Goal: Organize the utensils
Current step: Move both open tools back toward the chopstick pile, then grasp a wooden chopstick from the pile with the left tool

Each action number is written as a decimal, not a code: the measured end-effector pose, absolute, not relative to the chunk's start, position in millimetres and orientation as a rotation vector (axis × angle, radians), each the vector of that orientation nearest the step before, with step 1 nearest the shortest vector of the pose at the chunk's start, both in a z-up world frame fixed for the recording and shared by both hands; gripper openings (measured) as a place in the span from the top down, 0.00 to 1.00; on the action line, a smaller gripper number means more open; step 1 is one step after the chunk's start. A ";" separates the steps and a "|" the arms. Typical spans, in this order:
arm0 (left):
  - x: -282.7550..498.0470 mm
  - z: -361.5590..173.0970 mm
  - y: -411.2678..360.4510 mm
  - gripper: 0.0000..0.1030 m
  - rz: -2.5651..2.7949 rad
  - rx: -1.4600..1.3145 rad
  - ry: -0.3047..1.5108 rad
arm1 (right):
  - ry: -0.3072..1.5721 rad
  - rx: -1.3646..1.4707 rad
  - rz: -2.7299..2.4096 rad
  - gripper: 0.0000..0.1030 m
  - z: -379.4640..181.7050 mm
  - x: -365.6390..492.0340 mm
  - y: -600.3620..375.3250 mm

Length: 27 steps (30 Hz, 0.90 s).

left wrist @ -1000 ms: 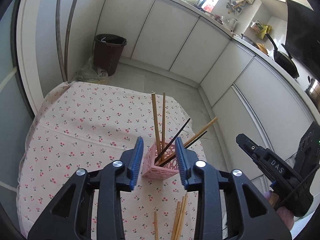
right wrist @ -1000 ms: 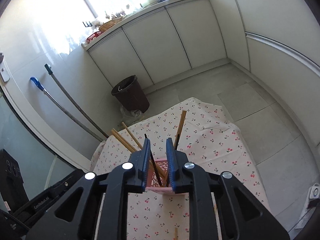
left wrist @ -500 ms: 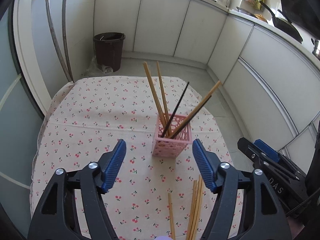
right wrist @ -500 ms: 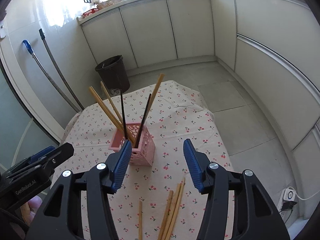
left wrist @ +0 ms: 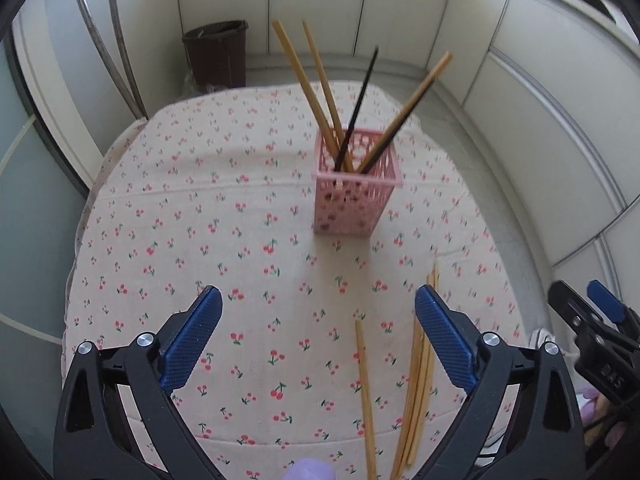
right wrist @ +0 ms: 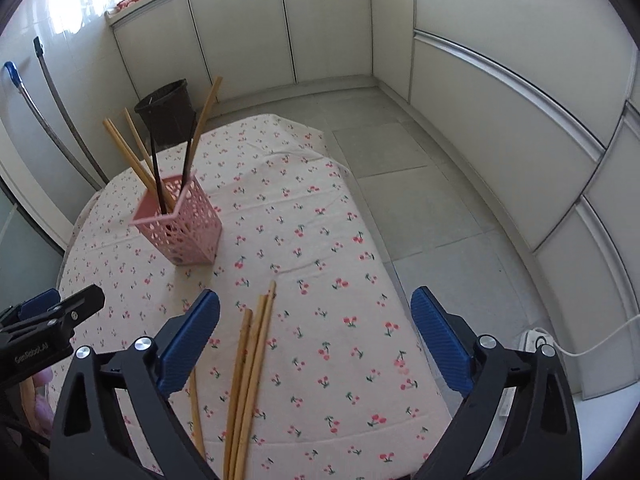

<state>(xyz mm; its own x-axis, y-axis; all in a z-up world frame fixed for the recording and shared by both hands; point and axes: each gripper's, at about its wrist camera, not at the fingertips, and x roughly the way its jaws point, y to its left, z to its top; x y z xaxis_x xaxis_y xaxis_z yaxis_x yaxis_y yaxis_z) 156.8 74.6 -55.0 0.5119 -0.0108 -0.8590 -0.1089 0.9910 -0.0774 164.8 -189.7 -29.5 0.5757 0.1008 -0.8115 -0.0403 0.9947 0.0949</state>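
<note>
A pink perforated holder (left wrist: 354,186) stands upright on the cherry-print tablecloth (left wrist: 200,220) with several wooden and dark chopsticks (left wrist: 320,92) leaning in it. It also shows in the right wrist view (right wrist: 182,222). Several loose wooden chopsticks (left wrist: 418,380) lie flat on the cloth near the front edge, one (left wrist: 366,396) apart to their left; they also show in the right wrist view (right wrist: 248,372). My left gripper (left wrist: 316,336) is open and empty above the cloth. My right gripper (right wrist: 316,336) is open and empty over the loose chopsticks.
A dark waste bin (left wrist: 218,52) stands on the floor behind the table. White cabinets (right wrist: 320,28) line the walls. Mop handles (right wrist: 52,108) lean at the left. A power strip with cord (right wrist: 538,338) lies on the floor at the right.
Both grippers have opened wide and pulled back from the pink holder toward the table's near edge. The holder with its chopsticks stays put.
</note>
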 end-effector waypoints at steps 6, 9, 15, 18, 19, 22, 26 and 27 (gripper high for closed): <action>161.4 -92.6 72.1 0.09 0.051 -0.173 1.168 | 1.044 0.124 0.069 0.07 -48.2 144.7 -207.7; 164.3 -110.9 69.7 0.09 0.062 -0.186 1.229 | 1.079 0.214 0.095 0.07 -53.0 143.0 -215.0; 169.6 -138.1 58.4 0.09 0.064 -0.146 1.294 | 1.119 0.288 0.103 0.07 -59.2 146.7 -218.8; 171.0 -144.4 50.1 0.11 0.062 -0.124 1.285 | 1.136 0.323 0.109 0.07 -61.6 148.5 -220.8; 171.6 -145.5 47.4 0.16 0.063 -0.114 1.281 | 1.139 0.330 0.109 0.07 -61.9 148.7 -221.4; 174.0 -155.4 42.5 0.44 0.049 -0.127 1.310 | 1.143 0.347 0.113 0.07 -62.9 149.9 -223.5; 175.1 -166.5 40.3 0.59 0.019 -0.178 1.345 | 1.145 0.354 0.116 0.07 -62.5 150.5 -224.3; 175.4 -166.6 37.1 0.60 0.019 -0.159 1.341 | 1.145 0.357 0.116 0.07 -62.4 150.6 -224.4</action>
